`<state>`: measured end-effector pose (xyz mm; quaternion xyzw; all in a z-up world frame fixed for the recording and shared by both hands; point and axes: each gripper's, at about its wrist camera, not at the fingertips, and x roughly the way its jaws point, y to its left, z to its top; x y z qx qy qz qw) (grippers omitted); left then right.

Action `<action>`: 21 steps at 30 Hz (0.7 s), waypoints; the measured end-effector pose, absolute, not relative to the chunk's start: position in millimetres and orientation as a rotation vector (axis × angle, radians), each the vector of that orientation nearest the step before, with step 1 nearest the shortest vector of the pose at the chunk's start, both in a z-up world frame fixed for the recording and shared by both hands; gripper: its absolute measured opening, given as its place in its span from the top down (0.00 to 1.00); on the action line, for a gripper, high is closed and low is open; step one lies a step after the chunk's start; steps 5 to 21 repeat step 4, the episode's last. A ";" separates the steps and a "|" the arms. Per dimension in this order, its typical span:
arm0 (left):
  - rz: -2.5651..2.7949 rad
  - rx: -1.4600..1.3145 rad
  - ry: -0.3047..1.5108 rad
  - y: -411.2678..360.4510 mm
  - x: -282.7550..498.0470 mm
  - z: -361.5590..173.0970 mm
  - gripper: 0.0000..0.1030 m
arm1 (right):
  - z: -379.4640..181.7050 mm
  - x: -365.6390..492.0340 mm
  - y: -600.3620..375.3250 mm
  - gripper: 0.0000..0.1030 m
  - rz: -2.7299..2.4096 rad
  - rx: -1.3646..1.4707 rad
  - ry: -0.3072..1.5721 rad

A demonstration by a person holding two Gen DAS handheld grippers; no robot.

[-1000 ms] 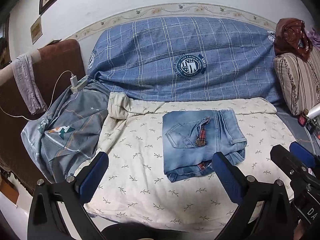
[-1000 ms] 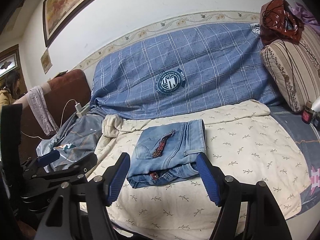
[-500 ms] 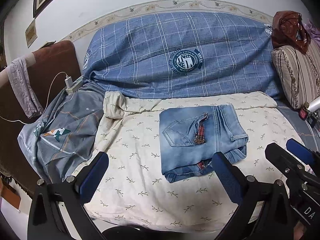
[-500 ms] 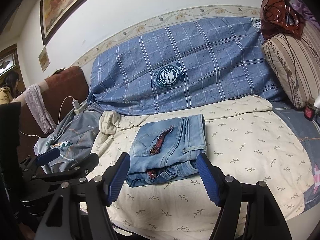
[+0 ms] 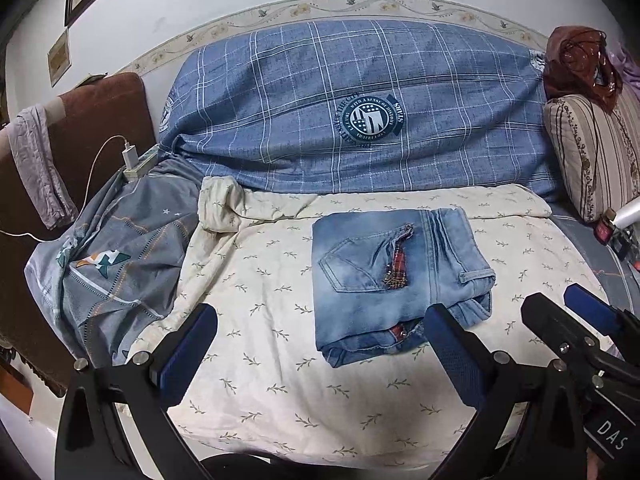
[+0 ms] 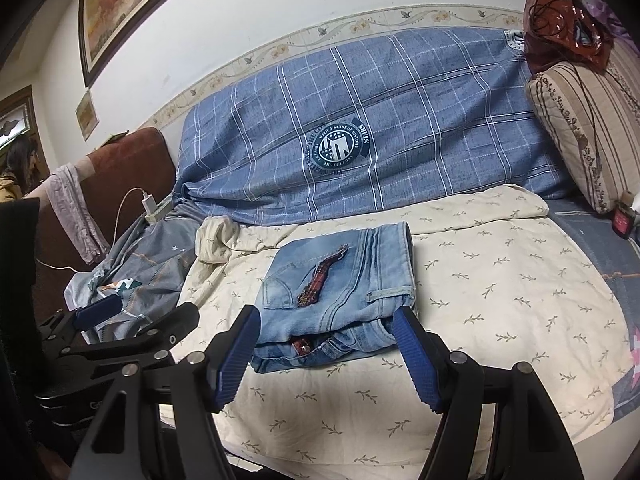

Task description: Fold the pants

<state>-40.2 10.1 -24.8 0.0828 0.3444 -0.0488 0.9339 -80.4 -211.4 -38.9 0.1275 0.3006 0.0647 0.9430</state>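
Note:
A pair of light blue jeans [image 5: 396, 280] lies folded into a compact rectangle on the cream leaf-print blanket [image 5: 260, 280], back pocket up, with a red plaid strip across it. My left gripper [image 5: 320, 344] hangs open in front of the blanket's near edge, its right finger just short of the jeans' near corner, nothing between its blue pads. In the right wrist view the jeans [image 6: 340, 300] lie straight ahead, and my right gripper [image 6: 326, 356] stands open with its tips beside the bundle's near edge, not pressing on it.
A blue plaid cover [image 5: 360, 112] drapes the sofa back. A grey patterned quilt [image 5: 112, 272] is heaped at the left, near a charger and cable [image 5: 128, 156]. A striped cushion [image 5: 592, 152] and a brown bag [image 5: 576, 56] sit at the right. A person [image 6: 16, 172] is at the far left.
Both views shift slightly, and the jeans and sofa sit a little lower in the frames. The jeans have not moved on the blanket and both grippers remain open.

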 end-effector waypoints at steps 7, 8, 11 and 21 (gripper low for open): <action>-0.110 0.158 0.714 11.3 -37.0 -28.6 0.00 | -41.5 -78.0 -211.2 0.30 0.127 0.258 0.613; -0.110 0.158 0.714 11.3 -37.0 -28.6 0.00 | -41.5 -78.0 -211.2 0.30 0.127 0.258 0.613; -0.110 0.158 0.714 11.3 -37.0 -28.6 0.00 | -41.5 -78.0 -211.2 0.30 0.127 0.258 0.613; -0.110 0.158 0.714 11.3 -37.0 -28.6 0.00 | -41.5 -78.0 -211.2 0.30 0.127 0.258 0.613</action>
